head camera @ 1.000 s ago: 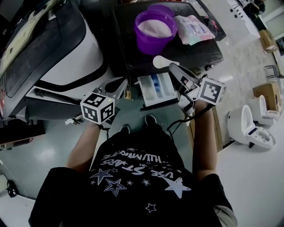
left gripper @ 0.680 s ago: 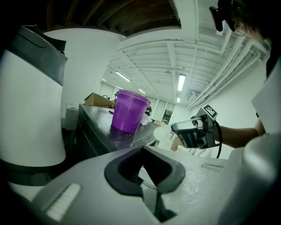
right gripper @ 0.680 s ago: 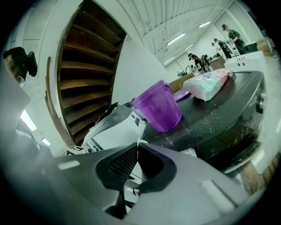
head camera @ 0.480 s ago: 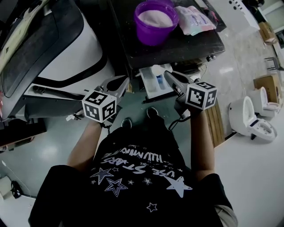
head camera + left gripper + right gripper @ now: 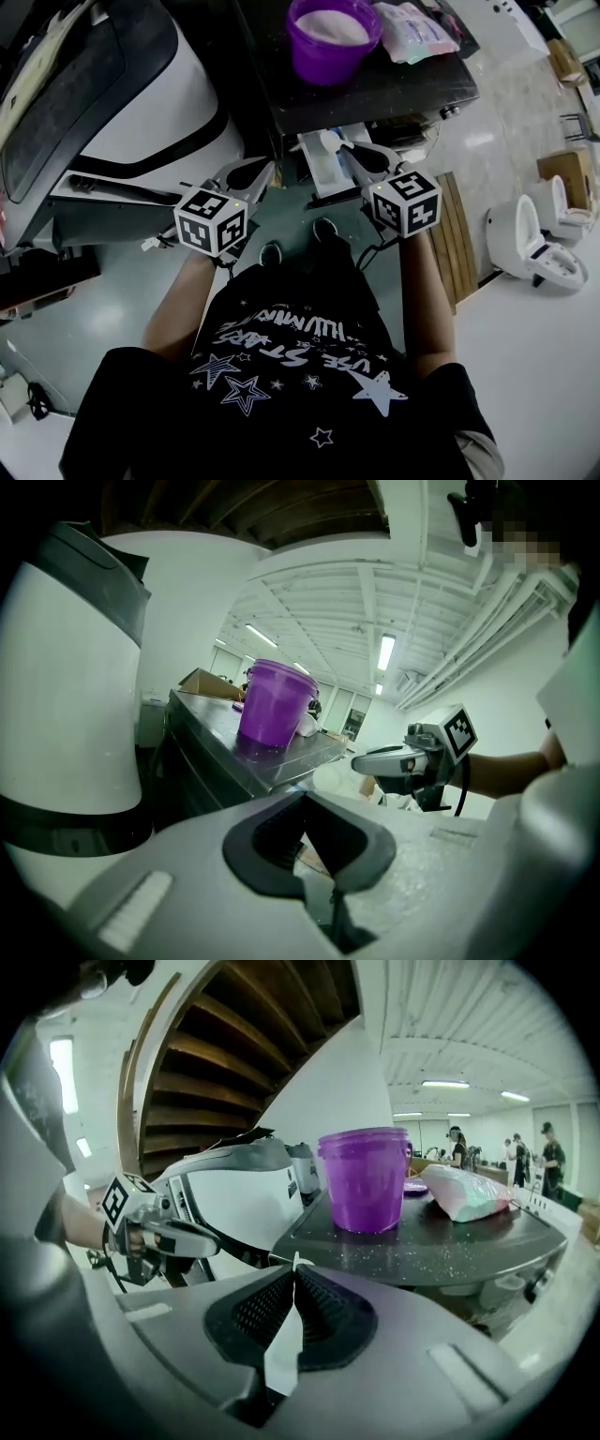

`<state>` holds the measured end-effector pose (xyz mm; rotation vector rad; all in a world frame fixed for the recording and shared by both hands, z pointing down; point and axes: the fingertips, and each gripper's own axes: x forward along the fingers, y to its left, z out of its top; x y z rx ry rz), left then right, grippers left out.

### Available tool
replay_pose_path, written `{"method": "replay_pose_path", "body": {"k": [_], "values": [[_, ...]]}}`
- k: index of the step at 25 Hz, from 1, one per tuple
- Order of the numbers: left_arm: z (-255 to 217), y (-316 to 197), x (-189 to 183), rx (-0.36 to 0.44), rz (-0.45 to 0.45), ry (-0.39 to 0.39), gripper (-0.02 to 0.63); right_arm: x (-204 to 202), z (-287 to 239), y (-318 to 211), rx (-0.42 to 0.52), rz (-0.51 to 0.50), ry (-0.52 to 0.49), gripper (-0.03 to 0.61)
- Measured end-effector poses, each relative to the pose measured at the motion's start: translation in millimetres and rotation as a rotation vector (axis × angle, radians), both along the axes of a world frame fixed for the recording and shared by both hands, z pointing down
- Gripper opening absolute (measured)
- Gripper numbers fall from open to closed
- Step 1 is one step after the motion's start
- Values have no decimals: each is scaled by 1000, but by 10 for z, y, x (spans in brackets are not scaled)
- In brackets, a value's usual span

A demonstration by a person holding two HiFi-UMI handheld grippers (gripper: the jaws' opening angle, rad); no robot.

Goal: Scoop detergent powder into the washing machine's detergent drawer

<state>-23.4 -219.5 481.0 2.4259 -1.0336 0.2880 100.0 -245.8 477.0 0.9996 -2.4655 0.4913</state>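
While the right tongs (image 5: 349, 153) are clamped on the thin white handle of the scoop (image 5: 327, 142), its round bowl sticks out just ahead of their tips, over the pulled-out detergent drawer (image 5: 317, 176). I'd judge it is held there so powder can tip straight in. Whether the bowl is loaded can't be told. The left tongs (image 5: 263, 173) hang to the left of the right pair, near the drawer's other side, jaws closed on nothing (probably just parked out of the way). Beyond both pairs, up on the dark table (image 5: 412, 89), stands the purple bucket (image 5: 328, 52) of pale powder, with a soft bag (image 5: 422, 30) to its right. The washing machine (image 5: 159, 112) bulks beyond the left tongs.

Only the head view, looking down from above, shows the drawer, the scoop's bowl and the powder inside the bucket. The right gripper view sits too low for those, yet it alone shows the grip: a white sliver of handle squeezed between ribbed pads (image 5: 258, 1316). The left gripper view shows its own pads meeting with nothing between them, and the right tongs off to their right.
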Motion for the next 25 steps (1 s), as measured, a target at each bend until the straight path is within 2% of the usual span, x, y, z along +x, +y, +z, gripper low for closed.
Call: {"method": "replay_pose_path", "body": {"k": [14, 18, 25], "values": [[84, 103, -81, -15, 8, -10, 0, -278, 370, 162, 258, -258, 495, 34], [121, 135, -102, -20, 10, -12, 0, -302, 440, 189, 303, -302, 579, 34], [143, 191, -169, -19, 25, -9, 0, -375, 447, 161, 341, -305, 648, 34]]}}
